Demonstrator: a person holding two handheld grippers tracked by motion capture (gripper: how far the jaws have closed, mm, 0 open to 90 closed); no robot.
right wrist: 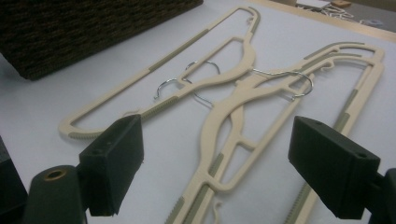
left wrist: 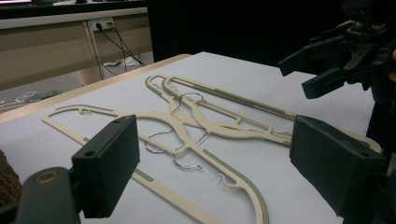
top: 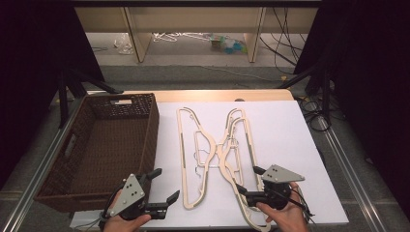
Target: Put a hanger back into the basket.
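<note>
High view: several cream plastic hangers (top: 216, 153) with metal hooks lie tangled and overlapping on a white sheet (top: 290, 135) that covers the table, just right of a dark woven basket (top: 145, 140). The left gripper (top: 164, 186) sits at the near edge, beside the basket's near corner, its jaws spread wide with nothing between them. The right gripper (top: 249, 180) is at the near right, jaws spread, over the near end of the right-hand hangers; whether it touches them cannot be told.

Left gripper view: the hangers (left wrist: 196, 126) lie flat ahead, wire hooks interlocked at the middle. The two black jaws stand wide apart, gripping nothing. The right gripper (left wrist: 303, 74) shows farther off, open.

Right gripper view: the hangers (right wrist: 238, 98) cross beneath and ahead, ribbed grey strips along their bars. The jaws stand wide apart, clear of them. The basket (right wrist: 84, 28) stands beyond.
</note>
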